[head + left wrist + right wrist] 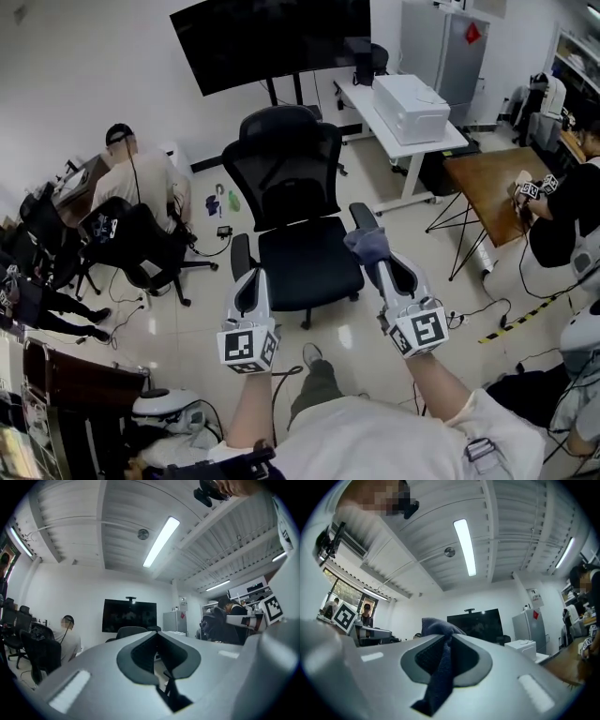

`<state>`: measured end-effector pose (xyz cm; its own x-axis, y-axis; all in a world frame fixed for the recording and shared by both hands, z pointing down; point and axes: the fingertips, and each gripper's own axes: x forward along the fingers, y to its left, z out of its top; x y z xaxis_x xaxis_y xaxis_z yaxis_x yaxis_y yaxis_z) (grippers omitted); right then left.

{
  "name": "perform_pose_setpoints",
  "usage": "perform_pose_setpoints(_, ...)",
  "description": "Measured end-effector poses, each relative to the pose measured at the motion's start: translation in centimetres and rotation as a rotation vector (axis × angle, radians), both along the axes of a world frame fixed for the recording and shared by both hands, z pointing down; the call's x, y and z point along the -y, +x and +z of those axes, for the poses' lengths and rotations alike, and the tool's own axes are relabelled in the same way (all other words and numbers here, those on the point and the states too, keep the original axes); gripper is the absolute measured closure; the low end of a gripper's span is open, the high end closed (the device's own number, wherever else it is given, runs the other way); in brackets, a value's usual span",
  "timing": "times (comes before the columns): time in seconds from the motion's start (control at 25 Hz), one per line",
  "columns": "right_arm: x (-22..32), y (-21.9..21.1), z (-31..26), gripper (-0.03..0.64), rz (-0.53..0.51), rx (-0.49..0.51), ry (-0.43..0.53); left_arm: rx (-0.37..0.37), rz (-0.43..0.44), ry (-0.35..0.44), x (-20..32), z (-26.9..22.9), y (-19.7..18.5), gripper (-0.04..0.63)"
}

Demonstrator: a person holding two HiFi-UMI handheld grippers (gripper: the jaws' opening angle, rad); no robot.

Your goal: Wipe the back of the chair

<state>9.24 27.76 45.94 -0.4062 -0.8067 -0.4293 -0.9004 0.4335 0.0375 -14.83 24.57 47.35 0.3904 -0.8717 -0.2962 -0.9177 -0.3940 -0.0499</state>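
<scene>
Head view looks steeply down; gripper views tilt ceilingward, sharing the television (483,623).

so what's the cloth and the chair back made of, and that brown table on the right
The cloth: soft, napped blue-grey fabric, possibly microfibre; it hangs limp. The chair back: matte black, likely mesh in a plastic frame, though the weave is too small to confirm. The brown table: smooth wood or wood-look top.

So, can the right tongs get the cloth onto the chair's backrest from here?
Probably yes: nothing stands between the right tongs, shut on the cloth, and the backrest front, only the open seat. Its rear face lies on the far side.
</scene>
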Motion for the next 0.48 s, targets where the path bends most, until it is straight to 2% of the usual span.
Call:
perform_pose_setpoints(0.12, -4.0, 1.0, 0.5, 0.571, -0.030, 0.005, -0.015, -0.017, -0.012, -0.020, -4.8, 0.3, 1.6, 0.529)
perform_pose_setpoints(0.32, -8.4, 0.4, -0.1, 0.572, -0.073, -0.004, -0.009, -0.011, -0.029, 0.009, -11.0, -1.3, 2.4, 0.528)
perform_pose_setpoints(0.48, -10.7, 0.4, 0.0, 0.572, -0.093, -0.004, -0.004, 0.000, -0.034, 0.032, -13.2, -1.3, 3.4, 0.529)
